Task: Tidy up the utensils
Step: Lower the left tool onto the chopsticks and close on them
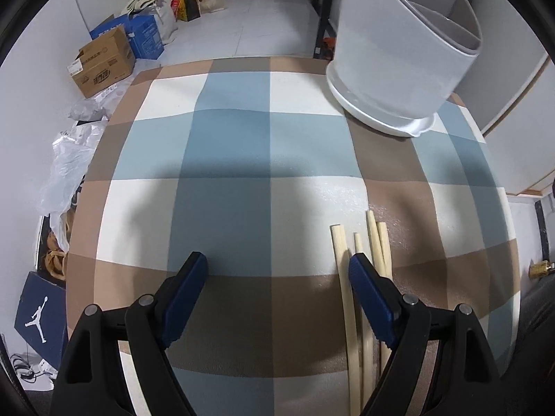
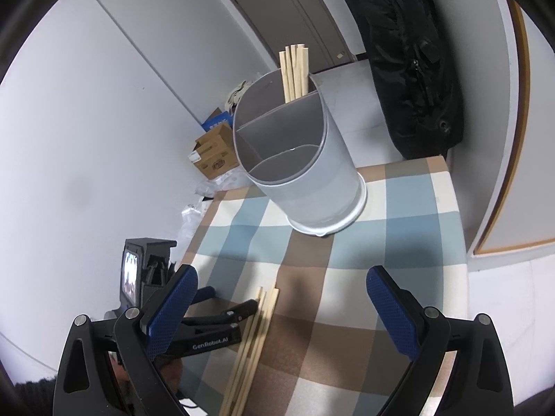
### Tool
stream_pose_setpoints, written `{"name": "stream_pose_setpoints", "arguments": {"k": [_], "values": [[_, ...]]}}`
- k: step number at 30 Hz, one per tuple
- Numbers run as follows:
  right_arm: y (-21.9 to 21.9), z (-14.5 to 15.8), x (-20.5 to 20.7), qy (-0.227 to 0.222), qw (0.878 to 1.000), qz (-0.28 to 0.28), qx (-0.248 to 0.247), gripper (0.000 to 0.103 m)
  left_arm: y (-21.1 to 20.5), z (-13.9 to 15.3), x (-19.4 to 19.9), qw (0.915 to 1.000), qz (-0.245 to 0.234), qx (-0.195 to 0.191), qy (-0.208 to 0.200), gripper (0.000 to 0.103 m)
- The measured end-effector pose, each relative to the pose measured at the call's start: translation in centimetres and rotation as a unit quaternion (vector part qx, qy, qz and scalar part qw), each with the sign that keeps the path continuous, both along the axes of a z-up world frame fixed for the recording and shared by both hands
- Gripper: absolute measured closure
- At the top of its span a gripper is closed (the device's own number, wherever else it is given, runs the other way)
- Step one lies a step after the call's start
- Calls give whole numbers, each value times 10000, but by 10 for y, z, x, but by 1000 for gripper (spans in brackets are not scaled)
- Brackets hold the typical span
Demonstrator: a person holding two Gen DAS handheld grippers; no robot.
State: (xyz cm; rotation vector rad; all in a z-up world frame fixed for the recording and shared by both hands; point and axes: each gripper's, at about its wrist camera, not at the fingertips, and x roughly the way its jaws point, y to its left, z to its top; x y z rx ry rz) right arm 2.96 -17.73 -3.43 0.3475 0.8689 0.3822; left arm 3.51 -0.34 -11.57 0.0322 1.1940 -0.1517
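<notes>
Left gripper [image 1: 277,263], blue-padded and black-framed, hangs spread wide over the checked blue, brown and cream tablecloth [image 1: 242,145], pinching nothing; its right-hand pad sits just above the loose pale wooden chopsticks [image 1: 376,239] lying side by side on the cloth. Those sticks look light, stiff and smooth, likely to roll or fan apart, so I would pinch them across the bundle near mid-length; the grey round divided utensil holder [image 2: 305,180] stands well apart at the far edge, with more chopsticks upright in its rear compartment. Right gripper [image 2: 281,284] is likewise spread and empty.
</notes>
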Motion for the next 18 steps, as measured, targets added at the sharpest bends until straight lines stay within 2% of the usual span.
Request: {"name": "stream_pose_setpoints", "arguments": {"k": [4,6,13,15,17,18], "values": [[-2,-1,0,50,10000,-38,46,4,0,-1,9,10000,-5,35,56,23],[-2,0,0,43,10000,-37,41,4,-4,-3,14,9998,-23,180,83,23],[-5,1,0,25,9999,-56,81,4,-6,-1,29,9997,-46,164,180,36],[-6,2,1,26,9999,-81,102,4,-6,-2,31,9996,-33,158,217,43],[-7,2,1,34,9999,-98,132,4,-7,0,32,9997,-58,122,202,67],[-8,2,2,46,9998,-102,137,4,-7,0,32,9997,-75,97,202,72]]}}
